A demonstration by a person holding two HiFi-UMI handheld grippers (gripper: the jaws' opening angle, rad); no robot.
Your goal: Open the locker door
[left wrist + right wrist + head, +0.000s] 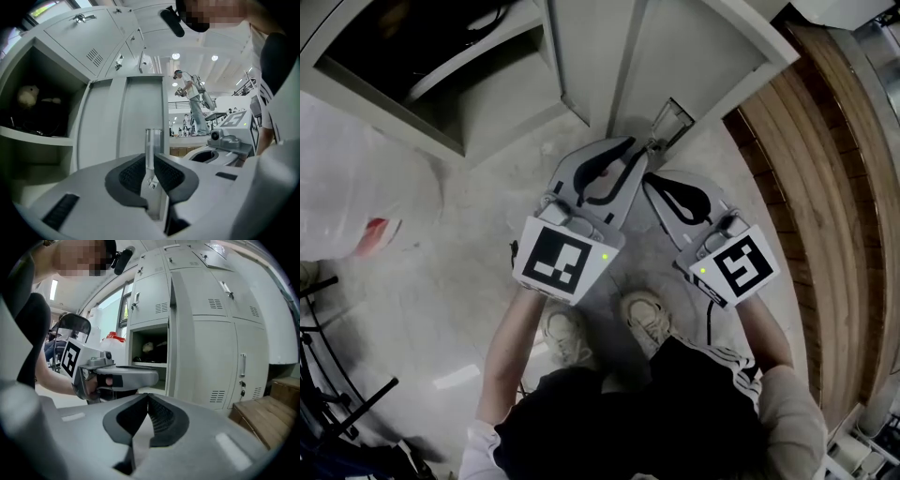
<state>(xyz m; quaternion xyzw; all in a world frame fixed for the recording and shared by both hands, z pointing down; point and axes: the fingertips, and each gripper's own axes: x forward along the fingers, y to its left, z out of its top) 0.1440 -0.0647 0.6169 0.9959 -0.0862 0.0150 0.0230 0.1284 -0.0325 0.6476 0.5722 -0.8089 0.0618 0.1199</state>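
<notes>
Plainly, in the head view, the locker's open compartment (441, 75) lay at ten o'clock, and the left gripper view showed a pale rounded lump (28, 96) resting on its shelf. Next came our left gripper (630, 150), pointing toward twelve o'clock, its jaws clenched on the metal handle (152, 140) of the locker door (694, 47). In that gripper's own view the bright bar stood upright between them. The door itself stood swung out from the opening, at twelve to one o'clock above our hands. Just beside the left gripper, on its four o'clock side, we held our right gripper (652, 183) with its jaws pressed together on nothing and apart from the door. Farthest right, at three o'clock, wooden boards (806, 187) ran alongside the pale floor (441, 281).
</notes>
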